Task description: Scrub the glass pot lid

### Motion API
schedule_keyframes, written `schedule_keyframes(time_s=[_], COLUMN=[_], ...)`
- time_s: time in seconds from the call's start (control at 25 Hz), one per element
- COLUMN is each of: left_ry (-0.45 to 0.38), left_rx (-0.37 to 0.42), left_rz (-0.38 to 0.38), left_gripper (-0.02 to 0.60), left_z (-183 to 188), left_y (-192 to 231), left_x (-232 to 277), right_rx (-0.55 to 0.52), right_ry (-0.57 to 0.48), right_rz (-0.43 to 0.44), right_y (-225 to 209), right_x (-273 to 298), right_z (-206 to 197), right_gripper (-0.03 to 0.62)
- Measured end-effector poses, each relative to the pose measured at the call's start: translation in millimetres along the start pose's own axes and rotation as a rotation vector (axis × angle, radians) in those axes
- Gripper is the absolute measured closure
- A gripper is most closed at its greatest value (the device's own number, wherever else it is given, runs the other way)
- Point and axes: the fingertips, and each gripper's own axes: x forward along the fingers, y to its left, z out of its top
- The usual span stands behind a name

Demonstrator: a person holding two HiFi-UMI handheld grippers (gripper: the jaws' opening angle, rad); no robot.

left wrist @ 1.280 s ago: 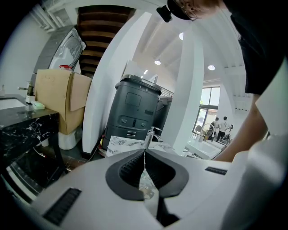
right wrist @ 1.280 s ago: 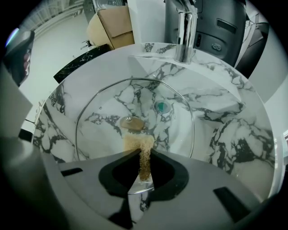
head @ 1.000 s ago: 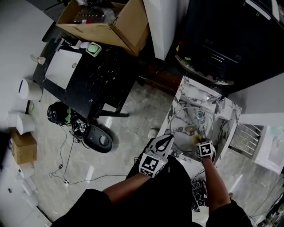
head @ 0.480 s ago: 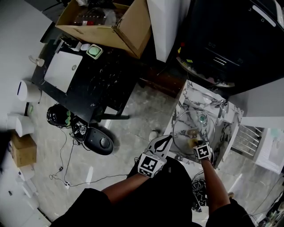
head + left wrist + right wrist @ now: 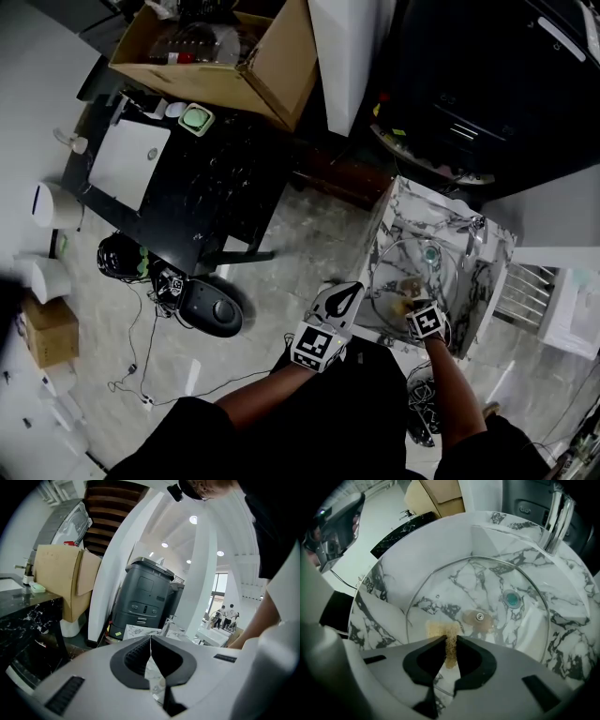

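Note:
A round glass pot lid lies in the marble sink, its small metal knob near the middle. My right gripper is shut on a tan scrub pad, which rests against the lid's near left part. In the head view the lid fills the sink, with the right gripper at its near edge. The left gripper hovers just left of the sink, off the lid. Seen in the left gripper view, the left gripper is shut with nothing between its tips.
A chrome faucet stands at the sink's far right, and a green drain plug shows through the glass. A black table, a cardboard box and a dark grey machine surround the sink. Cables and a black device lie on the floor.
The head view has drifted a little. My right gripper with the pad has shifted slightly across the lid's near edge. The left gripper has barely moved.

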Motion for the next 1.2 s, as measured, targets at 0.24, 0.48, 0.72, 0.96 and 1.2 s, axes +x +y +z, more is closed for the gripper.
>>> schedule_keyframes(time_s=[0.24,0.48,0.72,0.96,1.2], left_ry=[-0.009,-0.005,0.013,0.034,0.057], left_rx=[0.023,0.001,0.016,0.035,0.075], left_rz=[-0.039,-0.087,-0.140,-0.185,-0.203], left_gripper=[0.565,0.565,0.565,0.565,0.565], left_z=[9.6,19.6,24.4,23.6,23.4], left_y=[12.8,17.7,17.7,15.2,8.9], left_x=[6.1,13.8,21.7,29.4,34.4], right_rx=[-0.037,-0.001,0.034,0.088,0.126], right_ry=[0.031,0.034,0.034,-0.014,-0.057], right_rz=[0.037,0.047,0.066,0.066,0.063], right_y=[13.4,27.6,39.3,40.1,45.7], right_x=[5.8,5.3,8.1,11.7,13.2], right_z=[10.5,20.9,26.5,37.2,49.2], right_gripper=[0.531,0.531,0.531,0.531,0.531])
